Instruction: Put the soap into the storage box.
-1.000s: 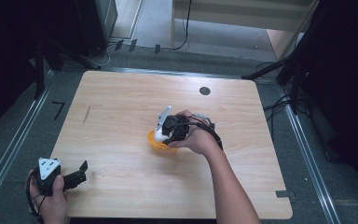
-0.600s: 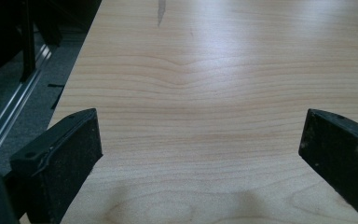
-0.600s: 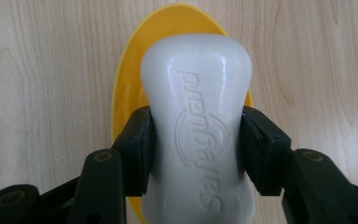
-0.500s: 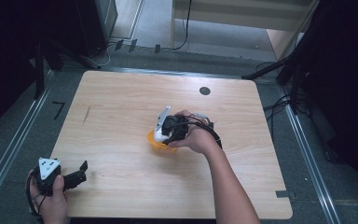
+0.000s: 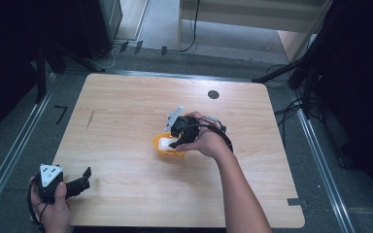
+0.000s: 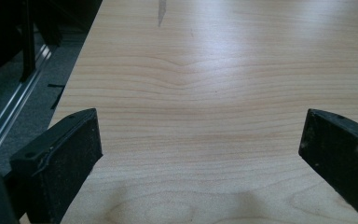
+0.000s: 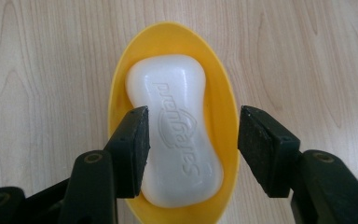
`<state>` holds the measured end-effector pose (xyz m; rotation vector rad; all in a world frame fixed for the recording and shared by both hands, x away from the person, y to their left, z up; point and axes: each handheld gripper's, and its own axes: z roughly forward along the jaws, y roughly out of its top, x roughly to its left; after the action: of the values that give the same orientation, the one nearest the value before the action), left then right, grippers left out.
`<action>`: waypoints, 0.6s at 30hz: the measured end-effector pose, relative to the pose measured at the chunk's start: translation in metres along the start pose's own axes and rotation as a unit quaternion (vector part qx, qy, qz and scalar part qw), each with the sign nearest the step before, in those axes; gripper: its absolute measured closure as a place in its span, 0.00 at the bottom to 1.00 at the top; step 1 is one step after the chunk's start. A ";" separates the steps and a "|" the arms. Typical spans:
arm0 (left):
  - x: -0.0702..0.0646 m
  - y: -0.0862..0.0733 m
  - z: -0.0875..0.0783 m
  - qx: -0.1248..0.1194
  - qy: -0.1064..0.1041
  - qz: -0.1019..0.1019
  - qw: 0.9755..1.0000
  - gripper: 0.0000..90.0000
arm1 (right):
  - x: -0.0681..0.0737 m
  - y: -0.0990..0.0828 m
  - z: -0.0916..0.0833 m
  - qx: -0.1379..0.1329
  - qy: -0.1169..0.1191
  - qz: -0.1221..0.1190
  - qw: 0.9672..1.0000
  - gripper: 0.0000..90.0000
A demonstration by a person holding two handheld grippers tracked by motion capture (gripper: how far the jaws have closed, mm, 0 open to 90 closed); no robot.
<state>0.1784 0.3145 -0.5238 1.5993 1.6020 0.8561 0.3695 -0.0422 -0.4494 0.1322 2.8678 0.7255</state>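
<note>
A white bar of soap (image 7: 177, 135) lies in a yellow oval dish (image 7: 168, 32) near the middle of the wooden table (image 5: 126, 107). My right gripper (image 7: 193, 121) points down over the dish, and its jaws have just been opening with the soap between them. The left pad sits at the soap's edge, while the right pad stands clear of it over the dish rim. In the high view the right gripper (image 5: 178, 138) partly covers the dish (image 5: 167, 151) and soap (image 5: 165, 143). My left gripper (image 5: 86, 174) rests at the table's near left corner, open wide (image 6: 200, 135) over bare wood.
A small black round mark (image 5: 213, 94) sits near the table's far edge. Metal floor rails (image 5: 9, 160) run along both sides of the table. Cables and dark stands crowd the floor at the far side and right.
</note>
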 end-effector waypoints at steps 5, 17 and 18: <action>0.000 0.000 0.000 0.000 0.000 0.000 1.000 0.00 | -0.001 -0.005 -0.006 -0.002 -0.005 0.007 1.000 0.50; -0.001 0.000 0.000 0.000 0.001 0.003 1.000 0.00 | -0.001 -0.025 -0.019 -0.011 -0.016 0.035 0.999 0.48; -0.001 0.000 0.000 0.000 0.001 0.004 1.000 0.00 | 0.000 -0.030 -0.022 -0.013 -0.020 0.041 0.999 0.47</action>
<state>0.1784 0.3135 -0.5238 1.6056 1.5993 0.8620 0.3642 -0.0793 -0.4444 0.2575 2.8290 0.7657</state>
